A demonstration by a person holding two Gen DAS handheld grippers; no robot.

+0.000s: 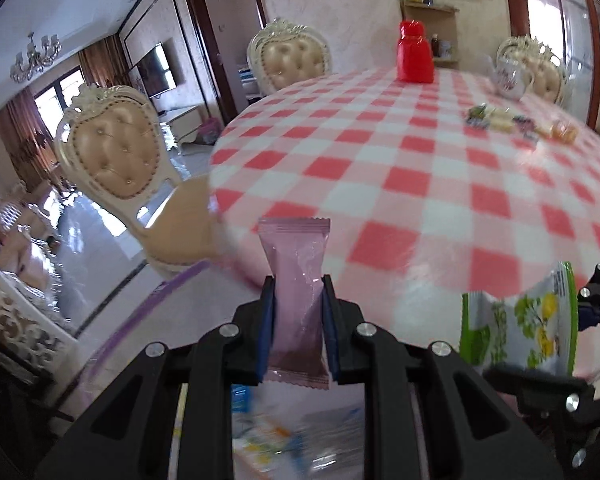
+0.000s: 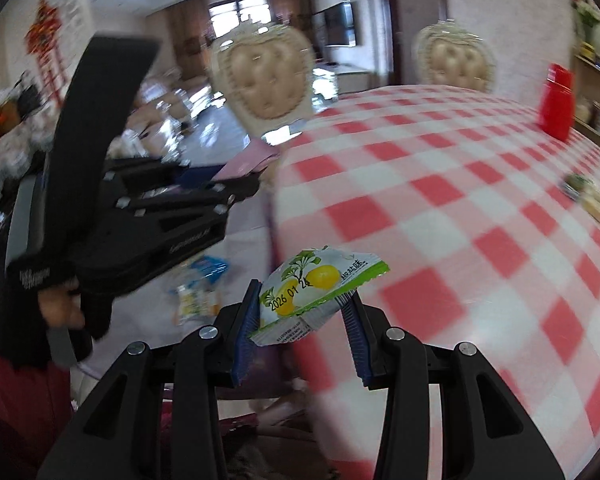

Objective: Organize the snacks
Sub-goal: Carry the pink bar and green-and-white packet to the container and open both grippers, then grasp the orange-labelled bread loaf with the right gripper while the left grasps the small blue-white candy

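You've got 2 snacks in hand. The pink sachet (image 1: 296,304) stands upright between the blue pads of your left gripper (image 1: 297,312), jaws nearly closed and pinching it at its mid-section, top crimp poking up over the near table edge. The green-and-white lemon candy packet (image 2: 320,292) sits tilted in your right gripper (image 2: 302,312), jaws clamped on its lower half, printed face up w/ a date stamp showing. From the left wrist view the same packet shows at the lower right, so the 2 grippers are close beside each other.

Progress, as a judgement: partway at best. A loose cluster of small wrapped snacks (image 1: 520,122) lies on the far right of the checkered tablecloth (image 1: 400,184), well apart from you, not grouped into anything visible. More packets show below the table edge, blurred, in what may be a clear bag w/ a purple rim (image 1: 148,300); can't tell for sure. No tray or box is visible on the table. So: 2 items picked, neither placed, several left on the cloth.

Pose: both grippers point downward at a slant over the near edge of the table. Your gloved left hand (image 2: 56,304) wraps its handle at the left of the right wrist view. Both views are smeared w/ motion blur.
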